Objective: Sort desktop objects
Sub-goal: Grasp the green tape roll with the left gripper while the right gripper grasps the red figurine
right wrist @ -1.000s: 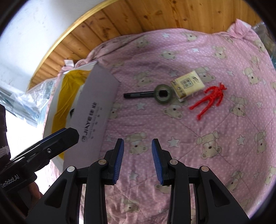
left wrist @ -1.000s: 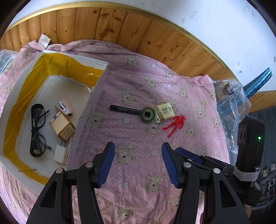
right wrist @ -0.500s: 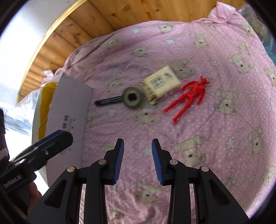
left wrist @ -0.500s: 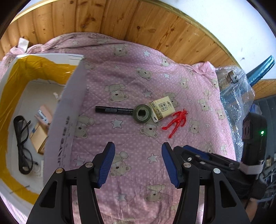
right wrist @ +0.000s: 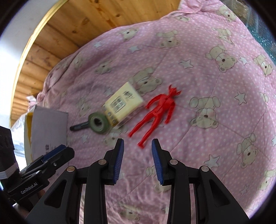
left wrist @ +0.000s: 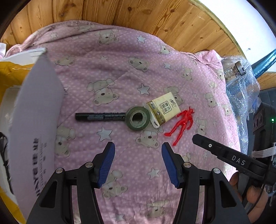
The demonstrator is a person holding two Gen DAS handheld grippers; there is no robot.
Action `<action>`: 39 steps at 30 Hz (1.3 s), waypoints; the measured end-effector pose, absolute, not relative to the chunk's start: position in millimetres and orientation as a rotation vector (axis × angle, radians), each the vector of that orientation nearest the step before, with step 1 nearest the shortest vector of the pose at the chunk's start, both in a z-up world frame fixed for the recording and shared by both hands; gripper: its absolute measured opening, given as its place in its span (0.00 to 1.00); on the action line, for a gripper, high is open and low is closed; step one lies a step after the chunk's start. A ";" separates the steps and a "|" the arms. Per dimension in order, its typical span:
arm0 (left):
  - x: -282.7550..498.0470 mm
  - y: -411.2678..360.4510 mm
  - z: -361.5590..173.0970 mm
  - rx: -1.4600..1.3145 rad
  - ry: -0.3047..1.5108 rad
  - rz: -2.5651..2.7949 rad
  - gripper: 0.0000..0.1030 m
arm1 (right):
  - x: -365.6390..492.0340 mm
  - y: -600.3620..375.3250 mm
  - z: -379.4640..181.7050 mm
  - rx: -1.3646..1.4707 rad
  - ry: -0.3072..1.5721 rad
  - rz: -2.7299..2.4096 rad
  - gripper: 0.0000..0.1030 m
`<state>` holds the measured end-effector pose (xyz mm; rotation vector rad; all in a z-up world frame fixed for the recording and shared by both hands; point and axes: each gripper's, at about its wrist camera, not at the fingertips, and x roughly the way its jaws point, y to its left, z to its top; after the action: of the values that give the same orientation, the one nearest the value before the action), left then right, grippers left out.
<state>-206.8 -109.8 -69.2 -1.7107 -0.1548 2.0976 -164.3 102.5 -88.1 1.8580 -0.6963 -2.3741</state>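
A pink quilt printed with teddy bears and stars covers the surface, and four small things lie in a row across the middle of it. A black marker pen lies flat, its right end meeting a roll of dark green tape that rests on its side with the hole facing up. Touching the roll on its right is a cream tissue pack, tilted, with printed characters on top. Just beside the pack, to the right, a red plastic figurine lies flat with arms and legs spread and horns on its head.

The left gripper hangs above the quilt with its blue-padded jaws spread wide and nothing between them; the tape roll sits just ahead of the gap. The right gripper is likewise parted and empty, and the feet of the figurine lie just in front of its fingertips, slightly left of centre. From that side the pack and the roll look blurred.

To the left stands a white cardboard box with yellow tape along its inner edges and printed lettering on the near flap. A hand grips the right tool at the lower right edge. Behind the quilt runs a wood-panelled wall, and bubble wrap bunches at the right.
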 end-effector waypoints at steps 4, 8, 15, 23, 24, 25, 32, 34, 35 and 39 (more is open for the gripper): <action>-217.7 -100.7 -79.4 -1.721 -0.156 2.080 0.56 | -174.1 111.0 -97.2 1.873 -0.728 -2.379 0.35; -228.0 -93.6 -89.7 -1.729 -0.161 2.072 0.56 | -182.8 113.8 -104.3 1.878 -0.742 -2.379 0.35; -242.5 -82.5 -104.6 -1.727 -0.164 2.048 0.56 | -195.7 116.8 -116.0 1.888 -0.764 -2.379 0.35; -253.1 -73.1 -121.7 -1.701 -0.157 2.053 0.61 | -206.8 118.3 -133.5 1.916 -0.756 -2.383 0.35; -254.0 -72.4 -122.5 -1.696 -0.163 2.052 0.62 | -208.0 118.2 -135.7 1.921 -0.751 -2.384 0.35; -254.1 -72.3 -121.9 -1.684 -0.164 2.058 0.63 | -209.2 117.7 -137.8 1.924 -0.742 -2.388 0.36; -257.4 -67.8 -121.1 -1.613 -0.147 2.112 0.67 | -215.3 110.1 -140.1 1.906 -0.656 -2.442 0.36; -259.2 -64.9 -121.6 -1.596 -0.124 2.126 0.67 | -215.3 107.7 -139.4 1.908 -0.623 -2.452 0.35; -259.3 -63.7 -121.9 -1.591 -0.114 2.129 0.65 | -214.6 108.3 -139.0 1.908 -0.624 -2.452 0.34; -260.7 -72.8 -121.7 -1.594 -0.109 2.141 0.44 | -210.1 112.4 -135.8 1.904 -0.645 -2.454 0.32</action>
<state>-260.7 -72.8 -121.7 -1.5945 -0.1094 2.1407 -210.1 112.4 -135.8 1.9035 -0.6454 -2.4544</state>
